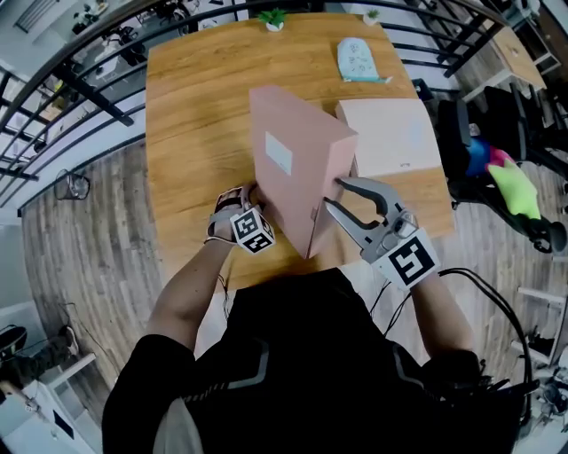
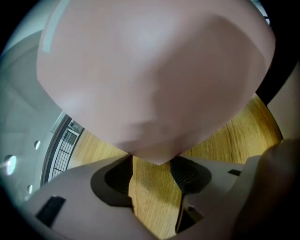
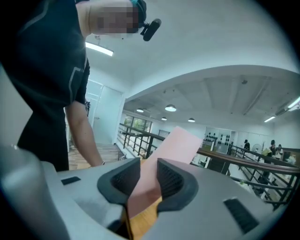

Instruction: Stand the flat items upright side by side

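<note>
A flat pink box (image 1: 293, 164) with a pale label stands tilted on edge on the wooden table (image 1: 200, 106), between my two grippers. A second pink box (image 1: 390, 137) lies flat just to its right. My left gripper (image 2: 153, 174) is open at the standing box's near left corner; its marker cube (image 1: 253, 230) shows beside the box. The box (image 2: 150, 75) fills that gripper's view, with one corner dipping between the fingertips. My right gripper (image 1: 342, 202) is at the box's near right edge. There the pink edge (image 3: 176, 143) fills the gap between the pads (image 3: 171, 180).
A light blue packet (image 1: 358, 59) lies at the table's far right and a small plant (image 1: 273, 18) at its far edge. A dark railing (image 1: 80, 84) curves round the left and back. A black seat with bright cloths (image 1: 501, 173) stands off the right edge.
</note>
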A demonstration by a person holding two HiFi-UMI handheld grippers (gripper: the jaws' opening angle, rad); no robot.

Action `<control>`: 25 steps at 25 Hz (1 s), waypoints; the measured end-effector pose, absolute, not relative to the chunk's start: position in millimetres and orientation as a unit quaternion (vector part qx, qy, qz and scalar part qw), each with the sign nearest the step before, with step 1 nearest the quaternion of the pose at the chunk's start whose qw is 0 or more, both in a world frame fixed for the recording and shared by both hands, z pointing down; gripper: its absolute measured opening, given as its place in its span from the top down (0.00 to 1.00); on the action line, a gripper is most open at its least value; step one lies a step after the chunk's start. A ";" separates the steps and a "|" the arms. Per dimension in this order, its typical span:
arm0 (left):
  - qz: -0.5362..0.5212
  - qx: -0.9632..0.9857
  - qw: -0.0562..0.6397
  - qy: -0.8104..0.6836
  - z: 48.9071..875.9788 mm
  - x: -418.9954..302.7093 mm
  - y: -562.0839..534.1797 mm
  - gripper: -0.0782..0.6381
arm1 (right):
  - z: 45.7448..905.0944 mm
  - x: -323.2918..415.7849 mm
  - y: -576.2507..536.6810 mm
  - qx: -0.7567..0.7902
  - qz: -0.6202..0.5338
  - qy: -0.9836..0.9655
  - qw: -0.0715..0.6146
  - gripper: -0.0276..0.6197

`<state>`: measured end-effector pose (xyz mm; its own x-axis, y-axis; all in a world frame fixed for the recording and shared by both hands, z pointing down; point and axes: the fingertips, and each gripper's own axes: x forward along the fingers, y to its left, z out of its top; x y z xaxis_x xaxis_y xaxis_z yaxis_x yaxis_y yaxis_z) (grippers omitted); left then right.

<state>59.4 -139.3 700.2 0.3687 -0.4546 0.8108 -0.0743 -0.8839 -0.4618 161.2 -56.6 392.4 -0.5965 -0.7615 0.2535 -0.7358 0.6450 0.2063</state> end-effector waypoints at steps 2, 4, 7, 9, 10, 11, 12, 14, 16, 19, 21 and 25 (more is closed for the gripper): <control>-0.538 -0.808 0.178 0.164 699.6 60.3 -139.2 0.52 | 402.9 151.6 -53.5 0.406 -0.050 -0.895 0.177 0.74; -0.537 -0.809 0.171 0.166 699.6 57.7 -139.9 0.52 | 406.4 148.7 -59.8 0.418 -0.034 -0.894 0.159 0.79; -0.543 -0.806 0.144 0.185 698.8 47.8 -147.8 0.52 | 404.7 143.8 -78.1 0.409 -0.026 -0.899 0.152 0.78; -0.552 -0.800 0.129 0.198 698.5 36.1 -150.5 0.51 | 404.9 135.7 -82.5 0.394 -0.035 -0.905 0.158 0.77; -0.554 -0.798 0.120 0.203 698.5 30.6 -151.1 0.51 | 405.5 132.0 -82.7 0.389 -0.036 -0.907 0.157 0.77; -0.556 -0.798 0.111 0.205 698.8 26.4 -151.6 0.51 | 405.5 127.5 -81.7 0.382 -0.036 -0.911 0.155 0.77; -0.558 -0.797 0.102 0.205 699.4 23.8 -152.5 0.51 | 404.8 121.1 -79.8 0.372 -0.034 -0.915 0.155 0.77; -0.565 -0.793 0.096 0.209 701.3 21.3 -154.7 0.50 | 402.8 103.0 -76.0 0.350 -0.041 -0.922 0.163 0.79; -0.566 -0.788 0.094 0.222 702.8 18.7 -154.8 0.50 | 400.8 85.9 -76.2 0.344 -0.054 -0.923 0.163 0.76; -0.555 -0.791 0.086 0.241 700.3 16.5 -152.1 0.52 | 397.3 76.4 -81.9 0.354 -0.057 -0.922 0.144 0.70; -0.546 -0.796 0.082 0.247 699.9 15.2 -150.9 0.54 | 398.1 71.8 -83.0 0.353 -0.056 -0.922 0.150 0.71; -0.542 -0.798 0.071 0.253 701.4 16.1 -151.0 0.55 | 400.7 70.0 -93.2 0.389 -0.093 -0.902 0.162 0.70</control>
